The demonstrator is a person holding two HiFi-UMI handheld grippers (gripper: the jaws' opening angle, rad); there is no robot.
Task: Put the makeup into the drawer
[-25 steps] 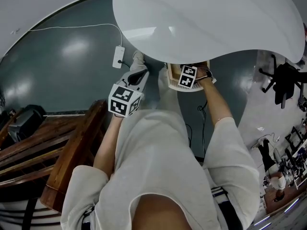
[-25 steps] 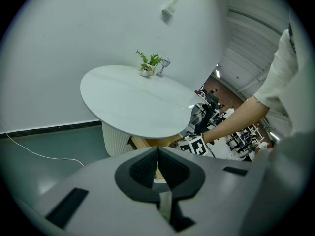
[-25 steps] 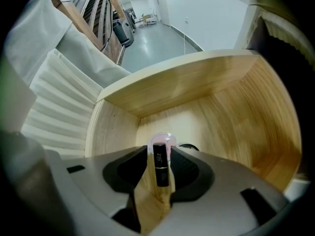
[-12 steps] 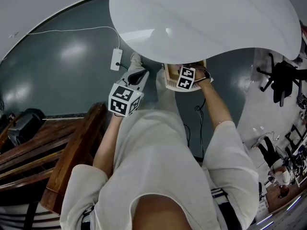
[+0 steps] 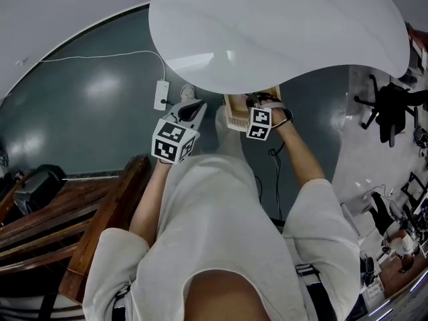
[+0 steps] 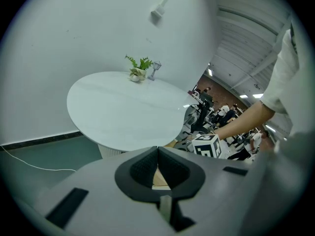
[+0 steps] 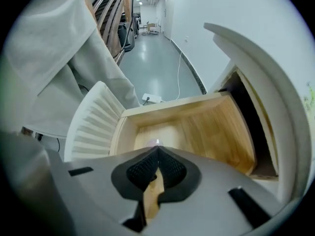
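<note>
My left tongs (image 6: 157,149) are closed with nothing between them, and they hang idle beside the white round counter (image 6: 123,112). On this counter I see only a small plant (image 6: 139,69) at the far side. I find no makeup lying there, though part of the top is out of view.

Under the counter edge the wooden drawer (image 7: 216,132) is pulled out and stands open. On its bottom, just beyond the tips of my right tongs (image 7: 158,149), lies a small pale rounded thing. I take it for the makeup (image 7: 153,142), but the tongs hide most of it. The right tongs are pressed together and grip nothing, pointing steeply down into the drawer above this item.

My judgement: the main step is done, the makeup is inside the drawer and free of the tongs. What is left, I think, is to take the right tongs out and perhaps to push the drawer in
</note>
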